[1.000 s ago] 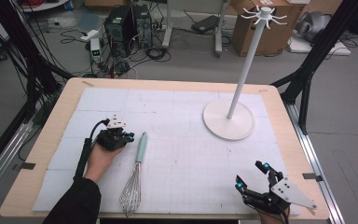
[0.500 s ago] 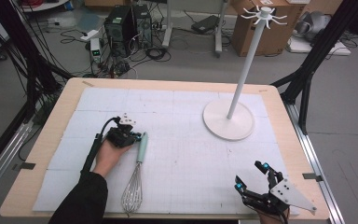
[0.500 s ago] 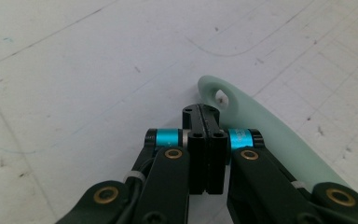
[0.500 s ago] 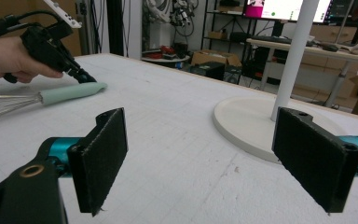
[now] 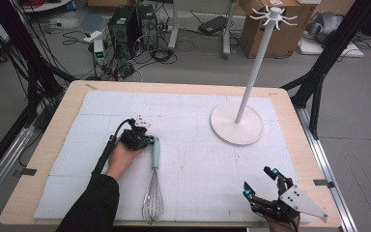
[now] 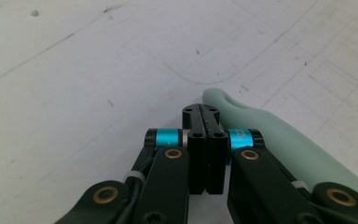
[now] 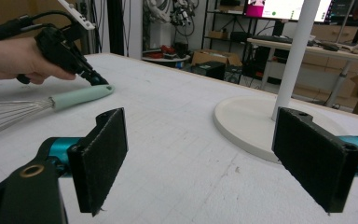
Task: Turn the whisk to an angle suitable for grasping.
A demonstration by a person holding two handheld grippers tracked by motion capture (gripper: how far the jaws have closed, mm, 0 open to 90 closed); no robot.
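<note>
The left gripper (image 5: 149, 140), jaws pressed together, sits beside the whisk (image 5: 153, 186) handle's tip at mid-table. The right gripper (image 5: 261, 182), jaws wide and empty, hovers near the table's (image 5: 77, 89) front edge.

The whisk (image 5: 153, 186) lies on the surface (image 5: 188, 121) left of the stand (image 5: 237, 125), the left gripper (image 5: 149, 140) touching its handle end.

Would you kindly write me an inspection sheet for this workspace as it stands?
Surface: white mat on a wooden table, marked with scuffs.
Job's things: whisk lying flat, mint handle pointing away from the person.
Clutter: white hook stand, upright.
Grippers: left hand-held gripper shut beside the handle tip, gripping nothing; right hand-held gripper open, empty.
Cables: black cable trailing from the left gripper.
Surroundings: computers, boxes, floor cables.
</note>
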